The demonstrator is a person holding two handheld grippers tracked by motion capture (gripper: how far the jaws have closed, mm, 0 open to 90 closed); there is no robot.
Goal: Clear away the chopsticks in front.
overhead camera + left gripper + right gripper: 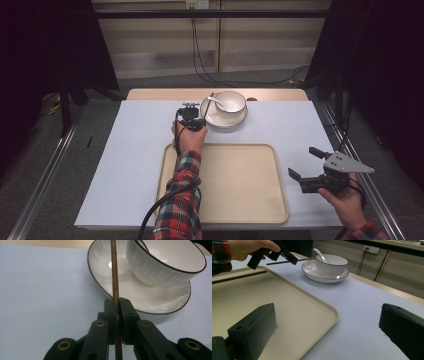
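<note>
One chopstick [115, 277] sits clamped in the left gripper [117, 307] — right gripper [327, 335] gapes wide.

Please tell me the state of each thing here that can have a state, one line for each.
Left gripper: shut on the chopstick.
Chopstick: held clear of the table, pointing toward the plate.
Right gripper: open, holds nothing.
Bowl: upright on the plate, a white spoon inside.
Plate: flat on the table.
Tray: nothing lies on it.
</note>
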